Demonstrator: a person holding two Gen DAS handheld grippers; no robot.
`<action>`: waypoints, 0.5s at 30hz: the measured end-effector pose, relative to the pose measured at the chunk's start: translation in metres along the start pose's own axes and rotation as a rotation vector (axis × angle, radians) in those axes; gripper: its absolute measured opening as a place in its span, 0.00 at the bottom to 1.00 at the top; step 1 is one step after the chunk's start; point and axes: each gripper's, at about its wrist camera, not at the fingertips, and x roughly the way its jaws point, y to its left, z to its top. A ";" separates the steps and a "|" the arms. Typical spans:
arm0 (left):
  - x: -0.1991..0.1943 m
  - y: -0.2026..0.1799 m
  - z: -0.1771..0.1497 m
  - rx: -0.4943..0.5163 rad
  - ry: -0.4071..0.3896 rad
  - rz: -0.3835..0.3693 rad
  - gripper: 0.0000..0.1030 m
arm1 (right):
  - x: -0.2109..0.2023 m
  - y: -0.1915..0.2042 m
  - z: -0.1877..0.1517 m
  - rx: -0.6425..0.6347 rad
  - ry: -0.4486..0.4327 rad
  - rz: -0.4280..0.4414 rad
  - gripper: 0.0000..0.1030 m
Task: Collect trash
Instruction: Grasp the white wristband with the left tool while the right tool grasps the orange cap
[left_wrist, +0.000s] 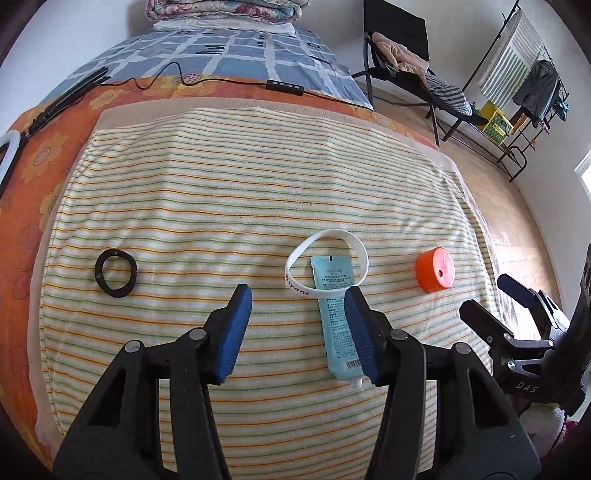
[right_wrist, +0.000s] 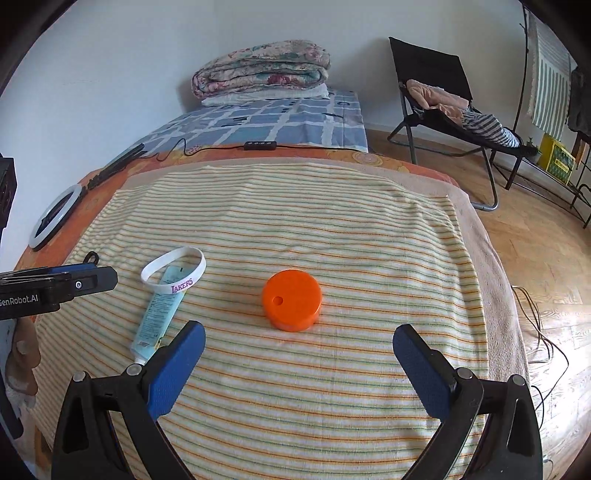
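On the striped towel (left_wrist: 258, 177) lie a light blue tube (left_wrist: 334, 325), a white wristband (left_wrist: 332, 231) draped over its top end, an orange cap (left_wrist: 436, 269) to the right and a black ring (left_wrist: 99, 273) to the left. My left gripper (left_wrist: 299, 295) hovers open with only towel between its blue pads; its right finger overlaps the tube's edge. In the right wrist view, my right gripper (right_wrist: 298, 330) stands wide open just short of the orange cap (right_wrist: 291, 299), with the tube (right_wrist: 157, 317) and wristband (right_wrist: 181, 286) off to its left.
The towel covers an orange flowered sheet on a bed. A ring light (right_wrist: 55, 218) and a cable with a remote (right_wrist: 260, 145) lie at the far side, and a folded quilt (right_wrist: 262, 70) beyond. A folding chair (right_wrist: 443, 103) with clothes stands on the wooden floor to the right.
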 end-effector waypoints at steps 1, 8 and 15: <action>0.005 0.001 0.003 -0.010 0.009 -0.006 0.45 | 0.005 -0.002 0.001 0.011 0.007 0.003 0.99; 0.030 0.002 0.015 -0.003 0.039 0.005 0.33 | 0.032 -0.010 0.008 0.064 0.040 0.028 0.97; 0.047 0.000 0.015 0.025 0.054 0.046 0.21 | 0.042 -0.006 0.013 0.043 0.033 0.029 0.94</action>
